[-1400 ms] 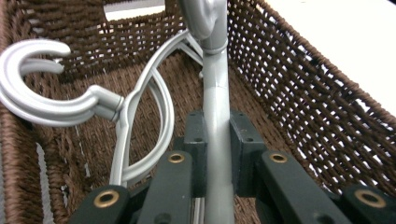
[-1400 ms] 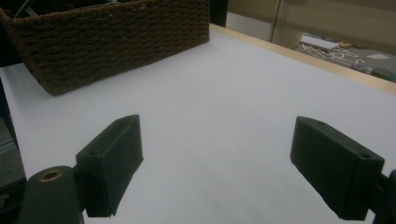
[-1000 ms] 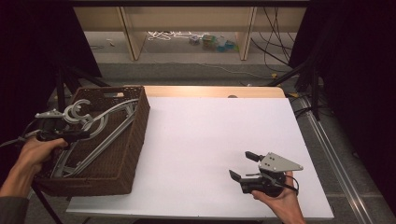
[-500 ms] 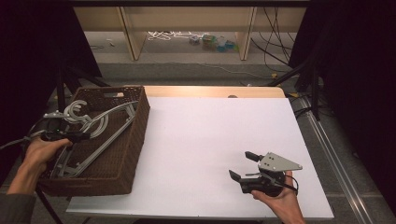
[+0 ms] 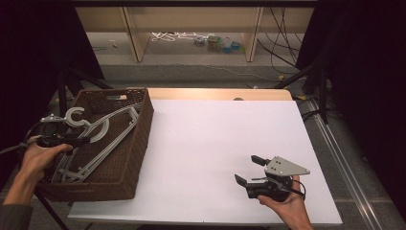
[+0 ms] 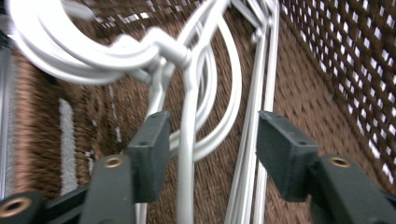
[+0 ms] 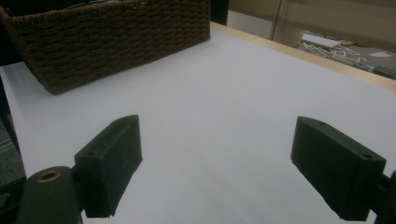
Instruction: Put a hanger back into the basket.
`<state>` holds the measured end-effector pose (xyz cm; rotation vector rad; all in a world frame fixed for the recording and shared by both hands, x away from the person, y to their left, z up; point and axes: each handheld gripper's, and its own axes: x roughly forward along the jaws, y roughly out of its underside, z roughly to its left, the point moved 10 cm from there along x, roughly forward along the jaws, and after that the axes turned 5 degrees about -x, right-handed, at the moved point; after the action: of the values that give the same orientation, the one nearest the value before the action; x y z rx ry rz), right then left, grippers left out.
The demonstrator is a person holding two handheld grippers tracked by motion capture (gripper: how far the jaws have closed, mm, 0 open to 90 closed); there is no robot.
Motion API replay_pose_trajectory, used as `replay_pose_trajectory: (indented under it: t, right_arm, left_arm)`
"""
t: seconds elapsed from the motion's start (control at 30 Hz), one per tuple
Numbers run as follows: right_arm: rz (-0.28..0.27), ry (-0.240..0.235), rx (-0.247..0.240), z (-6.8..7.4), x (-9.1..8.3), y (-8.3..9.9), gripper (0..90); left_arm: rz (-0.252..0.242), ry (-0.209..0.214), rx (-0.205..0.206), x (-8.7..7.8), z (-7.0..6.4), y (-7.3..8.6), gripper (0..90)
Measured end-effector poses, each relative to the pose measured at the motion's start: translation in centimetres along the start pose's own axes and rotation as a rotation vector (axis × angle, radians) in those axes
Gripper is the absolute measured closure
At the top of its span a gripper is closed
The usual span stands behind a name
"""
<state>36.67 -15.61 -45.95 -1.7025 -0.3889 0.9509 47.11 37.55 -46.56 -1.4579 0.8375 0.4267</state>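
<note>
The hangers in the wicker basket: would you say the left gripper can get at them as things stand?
Probably yes. The left gripper is inside the open-topped basket, jaws apart astride a strand of the grey hangers, with nothing in between. The hangers look tangled, so taking just one may be awkward.

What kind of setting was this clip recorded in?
Probably a lab or recording studio, not a home: a white-topped table ringed by black drapes, stand legs and cables on the floor, and a wicker basket of white hangers.

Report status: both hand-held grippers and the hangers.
Left hand-held gripper open over hangers in basket. Right hand-held gripper open, idle over table. Hangers tangled.
</note>
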Motion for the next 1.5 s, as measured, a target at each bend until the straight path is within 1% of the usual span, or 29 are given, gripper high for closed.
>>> replay_pose_trajectory:
  t: [0.03,0.07,0.1,0.17,0.2,0.23,0.27,0.3,0.37,0.4,0.53,0.67,0.77,0.87,0.93,0.97,1.03,1.07,1.1,1.13,1.17,1.2,1.23,1.27,1.3,1.33,1.37,1.4,1.5]
  right_arm:
    - [0.000,0.000,0.001,0.0,0.0,0.0,17.2]
    - [0.000,0.001,0.001,0.0,0.0,0.0,17.2]
    - [-0.001,0.002,0.001,0.0,0.0,0.0,17.2]
    - [-0.005,0.005,0.002,-0.1,0.0,-0.1,17.2]
    - [-0.002,0.004,0.001,0.0,0.0,0.0,17.2]
    - [-0.003,0.003,0.001,0.0,0.0,0.0,17.2]
    - [-0.003,0.006,0.000,0.0,0.0,0.0,17.2]
    - [-0.004,0.005,0.000,0.0,0.0,-0.1,17.2]
    - [-0.006,0.005,-0.001,0.0,0.0,-0.1,17.2]
    - [-0.006,0.005,-0.001,0.0,0.0,-0.1,17.2]
    - [-0.015,0.009,-0.003,-0.1,0.0,-0.2,17.1]
    - [-0.026,0.012,0.000,0.0,0.1,-0.3,17.1]
    - [-0.024,0.012,0.002,0.0,0.1,-0.2,17.1]
    - [-0.018,0.008,0.001,0.0,0.0,-0.2,17.1]
    - [-0.028,0.014,0.003,0.0,0.1,-0.2,17.1]
    - [-0.014,0.004,0.010,0.1,0.1,-0.1,17.0]
    - [-0.019,0.011,0.000,0.0,0.1,-0.1,17.1]
    - [-0.024,0.015,0.000,-0.1,0.1,-0.2,17.0]
    - [-0.018,0.007,0.008,0.1,0.1,-0.1,17.0]
    - [-0.023,0.008,0.013,0.1,0.1,-0.1,17.0]
    - [-0.034,-0.005,0.019,0.3,0.3,-0.1,17.0]
    - [-0.037,0.012,0.003,0.0,0.3,-0.2,17.1]
    - [-0.024,0.006,0.012,0.1,0.2,0.0,17.0]
    - [-0.025,0.003,0.012,0.1,0.2,0.0,17.0]
    - [-0.040,0.010,-0.003,0.0,0.3,-0.1,17.0]
    - [-0.040,0.002,0.005,0.1,0.3,-0.1,17.0]
    - [-0.028,-0.012,0.017,0.2,0.2,0.0,17.0]
    - [-0.029,-0.009,0.020,0.2,0.2,0.0,17.0]
    - [-0.032,0.001,0.022,0.0,0.1,0.0,17.0]
  left_arm:
    - [-0.009,0.000,0.005,-0.2,-0.2,-0.1,39.0]
    - [-0.030,0.001,-0.005,-0.4,-0.5,-0.3,37.2]
    - [-0.030,-0.006,0.010,-0.7,-0.6,-0.3,35.3]
    - [-0.083,0.005,-0.015,-1.3,-1.5,-0.9,32.8]
    - [-0.087,0.003,-0.006,-1.6,-1.7,-1.0,31.8]
    - [-0.121,0.006,-0.025,-1.9,-2.3,-1.4,30.3]
    - [-0.131,0.005,-0.021,-2.2,-2.5,-1.5,29.3]
    - [-0.168,0.014,-0.037,-2.6,-3.2,-1.9,28.7]
    - [-0.200,0.021,-0.039,-3.2,-4.0,-2.3,27.1]
    - [-0.234,0.031,-0.029,-3.6,-4.8,-2.6,27.1]
    - [-0.288,0.072,-0.002,-4.5,-6.6,-3.1,27.1]
    - [-0.362,0.102,-0.017,-5.6,-8.5,-3.9,25.2]
    - [-0.401,0.139,-0.023,-6.1,-10.1,-4.3,24.6]
    - [-0.429,0.172,-0.021,-6.5,-11.8,-4.4,23.6]
    - [-0.439,0.187,-0.011,-6.6,-12.9,-4.4,23.1]
    - [-0.445,0.197,-0.009,-6.7,-13.4,-4.5,23.1]
    - [-0.450,0.218,-0.015,-6.8,-14.4,-4.5,22.8]
    - [-0.456,0.240,-0.013,-6.9,-15.2,-4.5,22.6]
    - [-0.461,0.248,-0.005,-7.0,-15.6,-4.5,22.5]
    - [-0.463,0.255,0.007,-7.1,-16.4,-4.5,22.5]
    - [-0.463,0.262,0.013,-7.2,-16.9,-4.5,22.4]
    - [-0.467,0.272,0.020,-7.2,-17.6,-4.4,22.4]
    - [-0.467,0.280,0.021,-7.2,-18.1,-4.4,22.0]
    - [-0.464,0.291,0.027,-7.2,-18.6,-4.3,21.7]
    - [-0.472,0.300,0.030,-7.2,-19.1,-4.3,21.5]
    - [-0.480,0.311,0.032,-7.1,-19.7,-4.2,21.4]
    - [-0.477,0.316,0.035,-7.1,-20.0,-4.1,20.8]
    - [-0.480,0.328,0.033,-7.0,-20.8,-4.0,20.6]
    - [-0.472,0.348,0.041,-6.7,-22.0,-3.7,19.0]
